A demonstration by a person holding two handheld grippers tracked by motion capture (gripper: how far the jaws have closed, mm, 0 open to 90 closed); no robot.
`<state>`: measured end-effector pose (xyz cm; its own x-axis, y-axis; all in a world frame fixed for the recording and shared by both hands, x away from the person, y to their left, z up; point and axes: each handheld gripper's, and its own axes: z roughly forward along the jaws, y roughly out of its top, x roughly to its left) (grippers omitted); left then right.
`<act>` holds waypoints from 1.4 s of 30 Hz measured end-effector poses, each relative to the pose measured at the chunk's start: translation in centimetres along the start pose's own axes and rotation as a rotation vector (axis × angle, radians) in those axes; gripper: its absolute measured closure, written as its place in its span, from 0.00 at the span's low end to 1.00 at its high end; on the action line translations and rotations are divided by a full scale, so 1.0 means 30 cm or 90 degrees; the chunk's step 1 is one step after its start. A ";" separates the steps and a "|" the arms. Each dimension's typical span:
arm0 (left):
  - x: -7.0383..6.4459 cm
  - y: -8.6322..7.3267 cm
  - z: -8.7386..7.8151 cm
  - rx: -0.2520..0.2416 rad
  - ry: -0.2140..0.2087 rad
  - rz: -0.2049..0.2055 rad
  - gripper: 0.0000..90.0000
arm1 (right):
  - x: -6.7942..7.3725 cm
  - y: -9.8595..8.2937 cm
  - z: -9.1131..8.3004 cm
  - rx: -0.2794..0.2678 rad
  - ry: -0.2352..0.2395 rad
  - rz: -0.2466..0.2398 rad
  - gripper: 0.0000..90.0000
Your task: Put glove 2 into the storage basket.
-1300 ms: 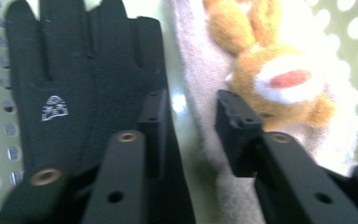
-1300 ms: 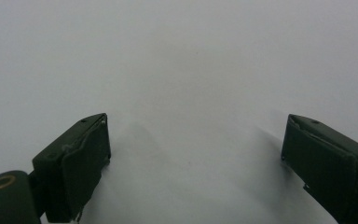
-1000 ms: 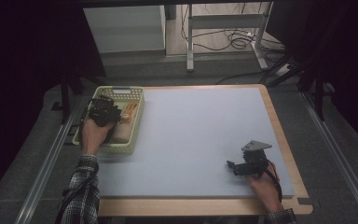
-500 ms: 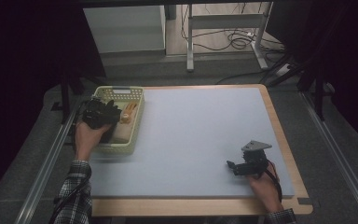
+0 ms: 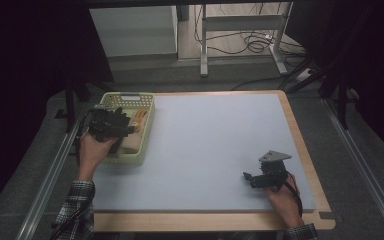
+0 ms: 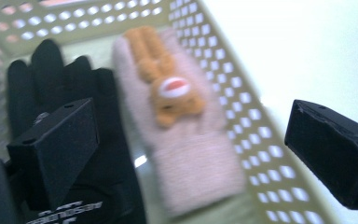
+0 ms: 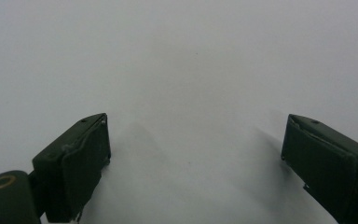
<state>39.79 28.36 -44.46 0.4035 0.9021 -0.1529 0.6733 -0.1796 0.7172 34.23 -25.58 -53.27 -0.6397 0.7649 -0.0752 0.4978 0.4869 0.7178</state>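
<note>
Over the yellow basket (image 5: 145,131) the left gripper (image 6: 186,140) has drawn back slightly, jaws open astride the pink glove (image 6: 182,135) lying inside beside a black glove (image 6: 74,116), probably lining up a grab; right gripper (image 5: 254,179) idles open on the worktop (image 5: 215,140).

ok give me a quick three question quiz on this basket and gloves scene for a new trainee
1. True or false: the left gripper has its jaws closed on the pink glove.
2. Which lies beside the pink glove in the basket? A) a black glove B) a blue cup C) a red towel
3. Fill in: the right gripper is over the bare pale ____ near the person's right hand.

Key
1. False: the jaws stand wide apart above the basket, holding nothing.
2. A: the black glove lies against it.
3. mat.
</note>
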 end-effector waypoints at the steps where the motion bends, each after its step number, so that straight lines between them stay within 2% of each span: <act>1: -0.013 0.000 -0.004 -0.003 -0.006 0.005 0.03 | 0.000 0.000 0.000 0.000 0.000 0.000 0.09; 13: -0.191 -0.020 -0.032 -0.051 -0.078 0.083 0.01 | 0.001 0.000 -0.001 0.001 0.000 0.000 0.09; 21: -0.320 -0.077 -0.003 -0.073 -0.130 0.129 0.00 | 0.002 0.000 -0.001 0.000 -0.001 0.001 0.09; 24: -0.363 -0.107 0.027 -0.070 -0.129 0.152 0.00 | 0.001 0.000 -0.001 0.000 -0.001 0.000 0.09; 30: -0.428 -0.164 0.084 -0.067 -0.158 0.170 0.00 | 0.000 0.000 -0.001 0.001 0.000 0.001 0.09; 33: -0.456 -0.198 0.114 -0.058 -0.163 0.181 0.00 | 0.000 0.000 0.000 0.000 0.000 0.001 0.09; 36: -0.477 -0.233 0.145 -0.042 -0.155 0.198 0.00 | 0.000 0.000 0.000 0.001 0.001 0.001 0.09; 42: -0.493 -0.299 0.205 -0.006 -0.144 0.210 0.00 | 0.001 0.000 -0.001 0.000 0.000 0.001 0.09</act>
<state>31.60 14.23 -52.81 0.7242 0.6871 -0.0578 0.4787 -0.4407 0.7593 34.20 -25.56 -53.26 -0.6390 0.7656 -0.0746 0.4986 0.4861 0.7177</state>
